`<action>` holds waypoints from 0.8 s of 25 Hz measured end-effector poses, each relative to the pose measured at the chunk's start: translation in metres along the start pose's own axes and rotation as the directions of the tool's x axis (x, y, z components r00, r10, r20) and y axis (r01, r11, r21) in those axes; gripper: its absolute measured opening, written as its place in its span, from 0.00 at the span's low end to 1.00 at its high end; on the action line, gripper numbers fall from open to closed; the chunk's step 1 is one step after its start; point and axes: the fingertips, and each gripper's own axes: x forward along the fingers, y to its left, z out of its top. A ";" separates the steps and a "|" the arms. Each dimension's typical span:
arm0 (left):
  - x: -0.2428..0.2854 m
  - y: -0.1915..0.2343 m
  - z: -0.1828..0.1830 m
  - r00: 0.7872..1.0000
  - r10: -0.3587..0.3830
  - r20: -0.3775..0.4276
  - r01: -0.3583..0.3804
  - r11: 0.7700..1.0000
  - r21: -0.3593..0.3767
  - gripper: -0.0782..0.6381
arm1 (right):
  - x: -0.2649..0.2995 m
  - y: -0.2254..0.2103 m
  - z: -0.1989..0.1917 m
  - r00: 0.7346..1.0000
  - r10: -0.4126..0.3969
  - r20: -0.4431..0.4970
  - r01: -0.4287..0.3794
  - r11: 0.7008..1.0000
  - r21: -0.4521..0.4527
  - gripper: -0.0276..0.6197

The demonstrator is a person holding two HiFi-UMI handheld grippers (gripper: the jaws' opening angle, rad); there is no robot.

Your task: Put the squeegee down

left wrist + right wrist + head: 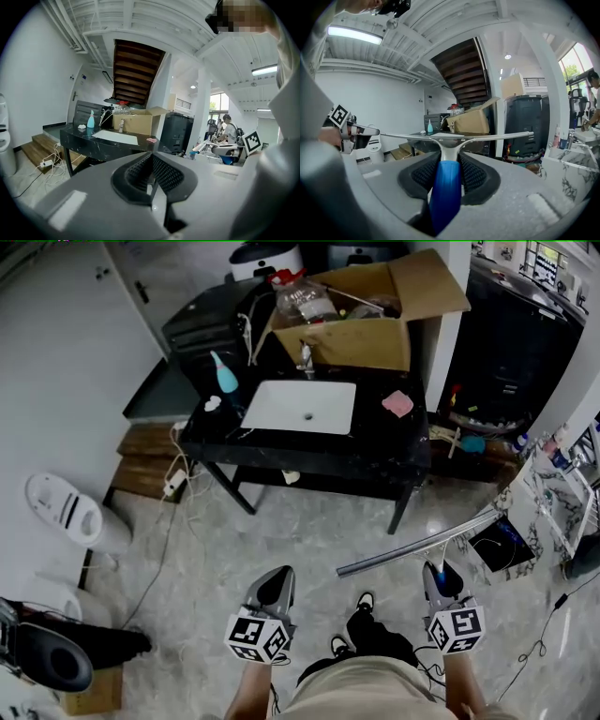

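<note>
The black marble-patterned tabletop (375,442) stands ahead of the person across a pale stone floor, well apart from both hands. On its far side is an open brown cardboard box (361,338), and a white rectangular sink basin (281,404) is set into its top.

The long metal-bladed squeegee with a blue handle (412,555) is in the air over the floor, not on any surface. The right hand-held gripper (441,582) has its jaws clamped on the blue handle (446,187). The handle runs straight out along the line in which the gripper points. The blade crosses it at right angles, its long axis side to side, so putting it down looks like a job for the right hand alone.

The left hand-held gripper (274,589) has its jaws closed together on nothing (152,173). It is near the blade's left end but apart from it.

A teal spray bottle (225,373) and a small pink sponge (397,403) also sit on the tabletop.

No brand or writing can be read; the gripper cubes carry only black-and-white square markers.
</note>
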 end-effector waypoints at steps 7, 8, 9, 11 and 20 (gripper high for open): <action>0.072 0.004 0.061 0.999 -0.038 0.023 0.036 0.997 0.063 0.13 | 0.075 -0.034 0.019 0.999 0.027 0.045 -0.030 0.998 0.058 0.23; 0.081 0.005 0.070 0.999 -0.040 0.029 0.038 0.997 0.072 0.13 | 0.086 -0.039 0.021 0.998 0.032 0.052 -0.035 0.997 0.062 0.23; 0.089 0.006 0.078 0.999 -0.040 0.033 0.037 0.996 0.084 0.13 | 0.097 -0.044 0.022 0.998 0.038 0.058 -0.041 0.997 0.065 0.23; 0.104 0.007 0.091 0.999 -0.034 0.032 0.030 0.994 0.108 0.13 | 0.119 -0.053 0.023 0.997 0.049 0.058 -0.052 0.997 0.064 0.23; 0.131 0.034 0.092 0.998 0.049 -0.024 -0.048 0.996 0.071 0.13 | 0.180 -0.066 0.030 0.994 0.108 0.013 -0.109 0.992 0.069 0.23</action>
